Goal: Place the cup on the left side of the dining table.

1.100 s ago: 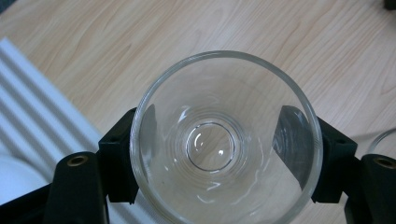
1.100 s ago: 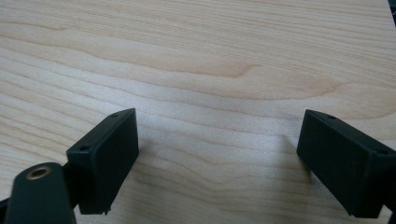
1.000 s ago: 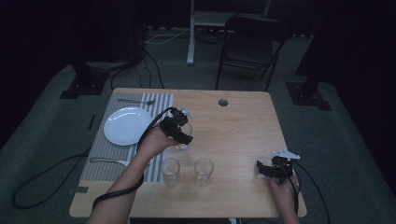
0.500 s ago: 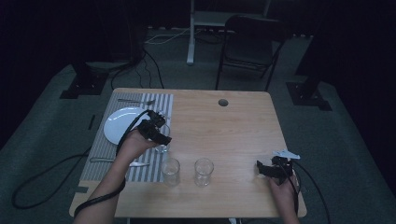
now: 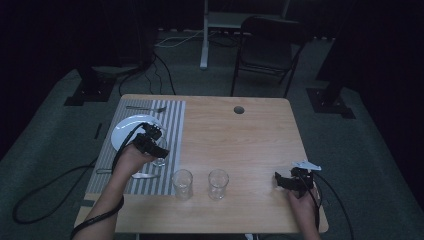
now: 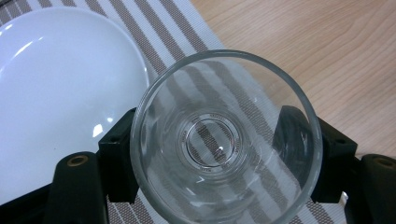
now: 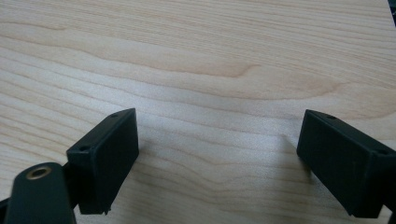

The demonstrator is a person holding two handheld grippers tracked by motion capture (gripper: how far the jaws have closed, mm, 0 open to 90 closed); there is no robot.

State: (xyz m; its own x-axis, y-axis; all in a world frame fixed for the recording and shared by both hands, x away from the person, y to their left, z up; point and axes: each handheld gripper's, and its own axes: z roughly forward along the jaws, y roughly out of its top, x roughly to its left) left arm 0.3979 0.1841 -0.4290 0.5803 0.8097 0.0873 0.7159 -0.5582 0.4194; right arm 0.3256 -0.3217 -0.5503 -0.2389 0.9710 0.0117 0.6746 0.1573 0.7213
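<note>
Left gripper [image 5: 159, 150] moved its clear round glass [image 6: 226, 137], clamped between jaws, onto the striped placemat [image 5: 170, 120]. Three glasses total, probably empty. Right gripper [image 7: 217, 163] wide open, holding nothing.

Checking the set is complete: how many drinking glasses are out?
3: one glass held in the left tongs over the placemat; two standing near the table's front edge.

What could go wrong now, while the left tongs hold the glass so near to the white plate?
1. The glass is smooth, and the left tongs press it only at two sides, so it may slip.
2. The white plate lies close beside it; lowering carelessly may knock the glass against its rim.
</note>
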